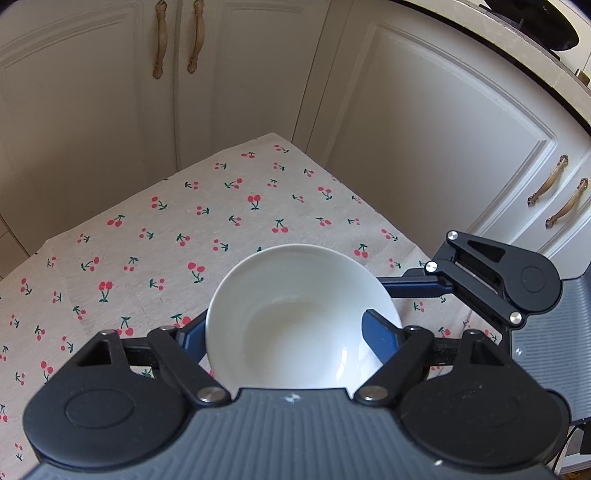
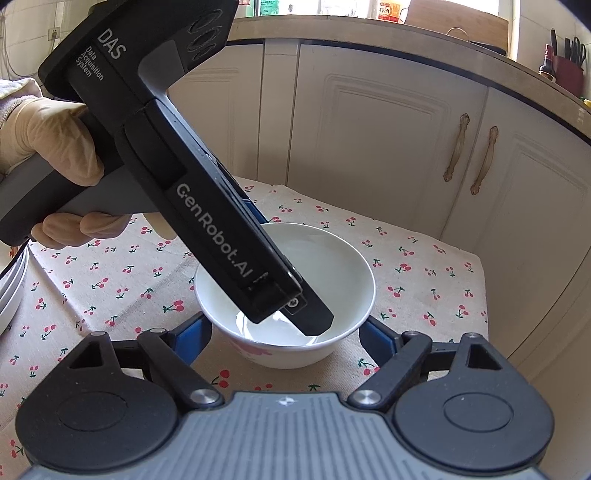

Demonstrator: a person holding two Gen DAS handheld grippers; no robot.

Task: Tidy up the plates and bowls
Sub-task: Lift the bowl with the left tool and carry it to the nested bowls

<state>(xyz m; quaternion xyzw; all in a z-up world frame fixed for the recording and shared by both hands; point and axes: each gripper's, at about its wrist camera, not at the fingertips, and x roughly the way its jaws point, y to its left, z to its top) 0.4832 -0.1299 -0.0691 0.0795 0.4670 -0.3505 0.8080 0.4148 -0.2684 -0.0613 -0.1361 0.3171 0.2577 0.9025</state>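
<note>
Where the cherry-print cloth (image 2: 110,280) meets the left edge of the right wrist view, white plates (image 2: 11,288) lie stacked. Just right of them a gloved hand (image 2: 48,147) grips the left gripper (image 2: 284,266), whose black body reads "DAS Data Acquisition System" near the top and "GenRobot.AI" down its length. It slants down into the white bowl (image 2: 332,266), which stands on the cloth at mid-frame and has a pink flower on its outer wall. Its fingers are spread wide and pinch nothing: one black-backed finger dips inside the bowl by the near wall, and the other stands outside the far rim. In the left wrist view one blue pad (image 1: 192,339) is outside the bowl's left wall and the other overlaps its right rim. The right gripper (image 2: 284,334) is also spread, and the bowl sits just ahead between its blue fingers without touching them. Further right stand cream cabinets (image 2: 369,140) with bronze handles. On the counter above, a red-and-yellow label (image 2: 388,9) bears Chinese characters.
</note>
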